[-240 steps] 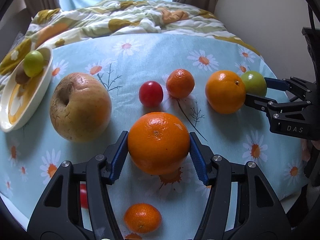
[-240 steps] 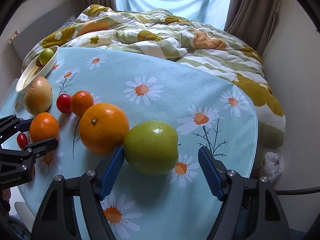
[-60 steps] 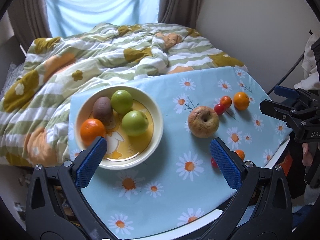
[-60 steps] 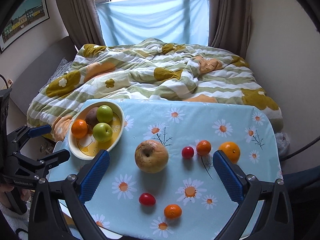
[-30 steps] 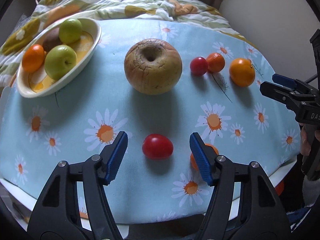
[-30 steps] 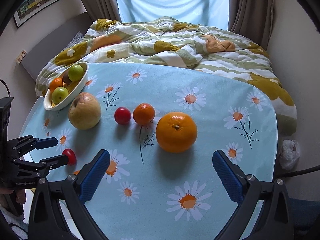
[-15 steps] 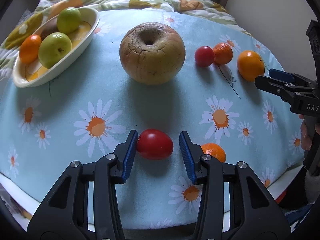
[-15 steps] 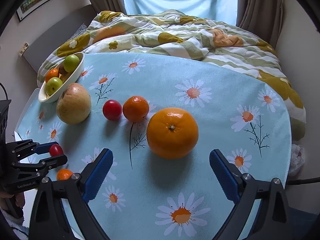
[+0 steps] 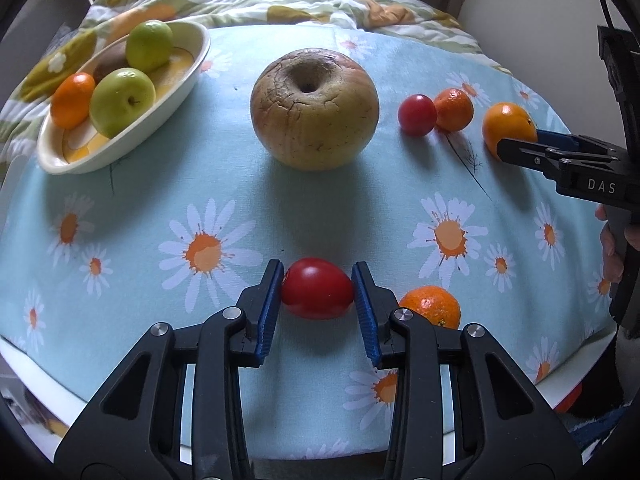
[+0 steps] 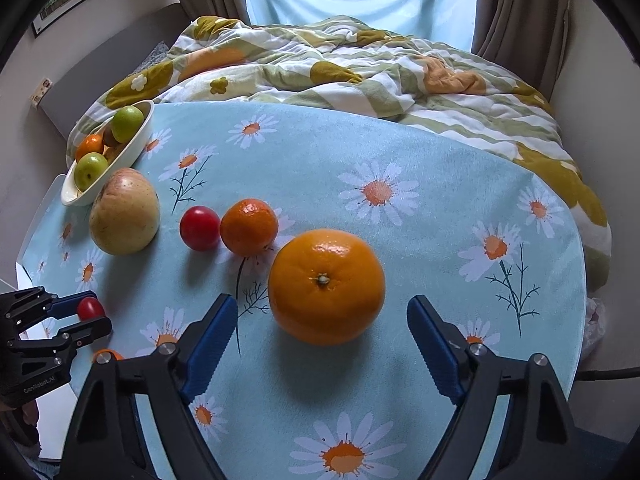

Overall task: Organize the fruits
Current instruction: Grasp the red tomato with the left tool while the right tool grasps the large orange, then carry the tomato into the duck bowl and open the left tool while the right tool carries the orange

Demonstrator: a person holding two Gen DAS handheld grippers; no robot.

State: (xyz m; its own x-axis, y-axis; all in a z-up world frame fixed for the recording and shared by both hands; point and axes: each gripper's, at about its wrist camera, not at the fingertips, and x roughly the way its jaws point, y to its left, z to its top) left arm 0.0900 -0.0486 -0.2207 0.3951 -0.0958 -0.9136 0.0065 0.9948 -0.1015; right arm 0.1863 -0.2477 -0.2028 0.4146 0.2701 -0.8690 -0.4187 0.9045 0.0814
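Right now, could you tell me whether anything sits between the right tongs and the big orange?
Nothing visible does: the large round orange sits on bare blue daisy tablecloth just ahead of the open right tongs.

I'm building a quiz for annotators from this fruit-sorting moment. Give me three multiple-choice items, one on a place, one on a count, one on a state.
1. Where does the bowl sit in the left wrist view?
A. far left on the table
B. near right edge
C. on the quilt

2. How many green fruits lie in the bowl?
A. one
B. two
C. four

3. What state is the left tool in?
A. wide open above the large brown apple
B. shut on the red tomato
C. shut on nothing

Answers:
1. A: the bowl is at the upper left of the cloth, left of the large brown apple.
2. B: two green fruits sit beside a small orange and a brown fruit.
3. B: both blue pads touch the sides of the red tomato; the right tool stands open around the big orange.
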